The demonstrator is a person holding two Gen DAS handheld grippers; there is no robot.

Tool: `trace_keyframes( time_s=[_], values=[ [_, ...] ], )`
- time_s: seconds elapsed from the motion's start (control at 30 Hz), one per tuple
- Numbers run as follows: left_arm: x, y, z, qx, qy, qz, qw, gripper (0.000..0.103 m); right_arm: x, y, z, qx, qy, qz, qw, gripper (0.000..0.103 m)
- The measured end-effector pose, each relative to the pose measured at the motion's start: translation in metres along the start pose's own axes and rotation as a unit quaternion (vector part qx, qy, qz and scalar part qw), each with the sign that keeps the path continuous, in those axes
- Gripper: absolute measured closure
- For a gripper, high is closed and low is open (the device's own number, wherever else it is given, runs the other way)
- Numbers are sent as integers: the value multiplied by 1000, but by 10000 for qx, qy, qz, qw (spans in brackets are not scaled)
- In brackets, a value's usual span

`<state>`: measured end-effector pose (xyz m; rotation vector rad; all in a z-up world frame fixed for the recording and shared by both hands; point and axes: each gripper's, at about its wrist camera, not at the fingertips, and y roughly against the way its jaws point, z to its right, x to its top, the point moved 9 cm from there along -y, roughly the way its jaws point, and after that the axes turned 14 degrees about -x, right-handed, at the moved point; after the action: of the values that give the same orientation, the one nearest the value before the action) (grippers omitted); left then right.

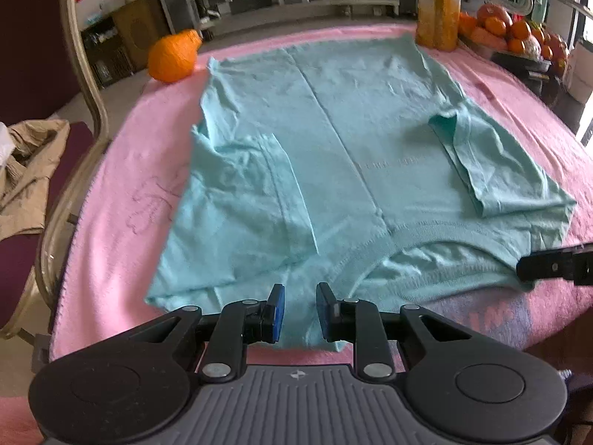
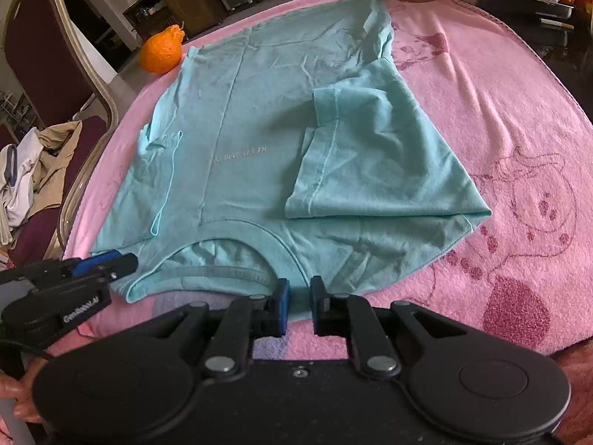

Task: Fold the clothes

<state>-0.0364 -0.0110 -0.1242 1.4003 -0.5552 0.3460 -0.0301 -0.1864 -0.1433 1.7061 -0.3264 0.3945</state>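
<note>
A light teal T-shirt (image 1: 333,141) lies flat on the pink blanket (image 1: 122,200), collar toward me, both sleeves folded in over the body. It also shows in the right wrist view (image 2: 259,141). My left gripper (image 1: 299,307) is partly open, its blue-padded fingers straddling the shirt's near shoulder edge left of the collar. My right gripper (image 2: 299,306) is partly open with the shirt's near edge, right of the collar, between its fingers. Each gripper shows in the other's view: the right one (image 1: 556,269), the left one (image 2: 107,265).
An orange fruit (image 1: 172,55) sits at the blanket's far left. A yellow-orange bottle (image 1: 439,3) and a tray of oranges (image 1: 519,33) stand at the far right. A chair with crumpled beige clothes (image 1: 26,170) is at the left.
</note>
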Motion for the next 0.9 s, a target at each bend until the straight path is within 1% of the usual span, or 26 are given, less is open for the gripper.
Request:
trace_keyframes(
  time_s=[0.17, 0.23, 0.3, 0.33, 0.4, 0.47, 0.53, 0.63, 0.67, 0.73, 0.8, 0.83, 0.9],
  values=[
    [-5, 0, 1, -54, 7, -183, 9998, 82, 0, 0, -1, 0, 15, 6, 10000, 88],
    [-5, 4, 0, -225, 147, -201, 9994, 82, 0, 1, 0, -3, -10, 13, 10000, 86],
    [1, 11, -3, -354, 314, -79, 9988, 80, 2, 3, 1, 13, -64, 41, 10000, 81],
    [7, 16, -7, -339, 356, 43, 9988, 80, 5, 7, 1, 67, -122, 91, 9999, 79],
    [20, 27, -15, -276, 412, 263, 9984, 80, 13, 15, 2, 178, -239, 192, 9994, 78],
    [35, 38, -25, -302, 538, 441, 9971, 80, 24, 24, 2, 323, -388, 293, 9983, 75],
    [51, 48, -34, -380, 651, 609, 9953, 80, 41, 37, 3, 500, -572, 403, 9963, 74],
    [77, 58, -51, -373, 684, 847, 9934, 79, 74, 60, 0, 674, -656, 707, 9931, 69],
    [87, 61, -57, -358, 686, 921, 9927, 79, 87, 68, -2, 669, -649, 847, 9920, 66],
    [107, 60, -71, -325, 740, 1007, 9916, 78, 112, 81, -4, 633, -621, 1118, 9898, 64],
    [128, 57, -87, -244, 800, 1074, 9907, 73, 139, 89, -6, 587, -621, 1377, 9868, 64],
    [139, 55, -95, -185, 821, 1103, 9903, 70, 153, 92, -4, 559, -667, 1501, 9848, 64],
    [163, 45, -113, -109, 864, 1108, 9900, 69, 183, 94, 1, 487, -858, 1753, 9796, 64]
  ],
)
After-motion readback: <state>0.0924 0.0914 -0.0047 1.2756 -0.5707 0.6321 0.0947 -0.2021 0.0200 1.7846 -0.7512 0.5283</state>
